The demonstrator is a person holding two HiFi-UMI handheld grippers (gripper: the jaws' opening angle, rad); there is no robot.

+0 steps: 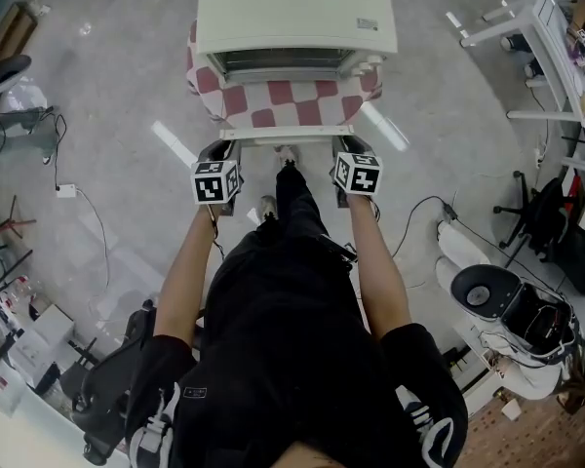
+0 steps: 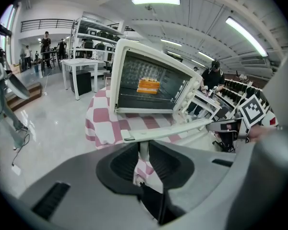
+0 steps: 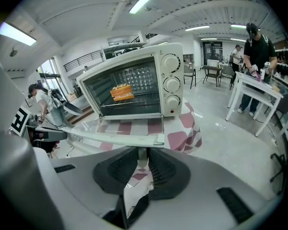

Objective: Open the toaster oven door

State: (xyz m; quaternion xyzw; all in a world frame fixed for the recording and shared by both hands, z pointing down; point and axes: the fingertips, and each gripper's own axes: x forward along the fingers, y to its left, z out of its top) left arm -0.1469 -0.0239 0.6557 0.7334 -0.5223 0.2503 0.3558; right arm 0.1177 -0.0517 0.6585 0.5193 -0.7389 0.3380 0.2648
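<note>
Several surrounding items are recorded: a white frame table [image 1: 541, 27] at the right, a black office chair [image 1: 544, 217] below it, a white round-topped machine [image 1: 497, 305] near the person's right elbow, and a thin cable [image 1: 83, 213] laid over the glossy grey floor [image 1: 127, 86]. People are seen at tables far back in both gripper views.

Toaster oven [image 1: 292, 13]: cream, boxy, with three round knobs stacked on its right panel. It is set on a small desk [image 1: 366, 84] draped in a red-and-white chequered cloth [image 1: 203, 78]. An orange piece of food [image 2: 149, 86] is seen on the wire rack inside.

Door [image 1: 288, 105]: a clear pane hinged at the bottom and laid open about level, with the cloth visible through it. It lies between the oven mouth and the person. The front edge carries the handle [image 1: 288, 135], a long pale bar on short posts.

Left hand-held gripper [image 1: 219, 149]: closed on the handle's left post, with dark ribbed pads pressed to either side.

Right hand-held gripper [image 1: 356, 147]: closed likewise on the right post. The oven stands just beyond both, across the open door.
</note>
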